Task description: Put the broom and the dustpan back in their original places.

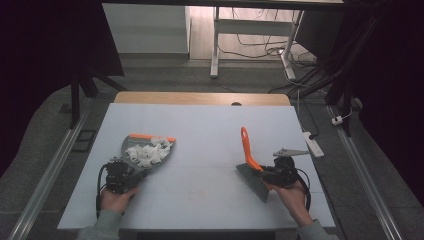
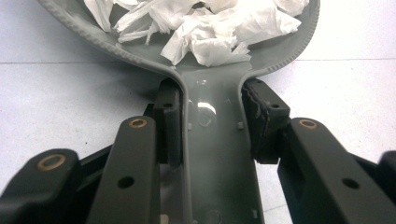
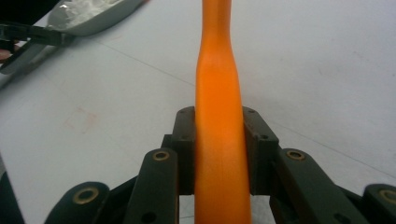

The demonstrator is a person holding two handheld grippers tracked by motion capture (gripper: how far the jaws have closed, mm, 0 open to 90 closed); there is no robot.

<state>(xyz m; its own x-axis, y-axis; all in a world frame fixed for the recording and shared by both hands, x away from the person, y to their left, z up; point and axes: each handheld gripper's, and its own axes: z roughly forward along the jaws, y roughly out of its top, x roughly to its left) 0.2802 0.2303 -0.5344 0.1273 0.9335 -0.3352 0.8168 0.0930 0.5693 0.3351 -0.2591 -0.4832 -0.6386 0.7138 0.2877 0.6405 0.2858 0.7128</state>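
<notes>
So far: sweeping looks done, judging by how things lie.
Dustpan: grey dustpan (image 1: 145,152) with orange lip rests on the bench (image 1: 210,125), left of centre, pan full of white paper scraps (image 1: 147,151).
Left tool: left tool (image 1: 121,174) is clamped on the dustpan's handle.
Right tool: right tool (image 1: 272,172) is clamped on the orange handle of the hand brush (image 1: 250,162), bristles on the bench, well apart from the dustpan.
Bench surface: no loose scraps visible.
Left to do: probably emptying the pan or setting both down.
</notes>
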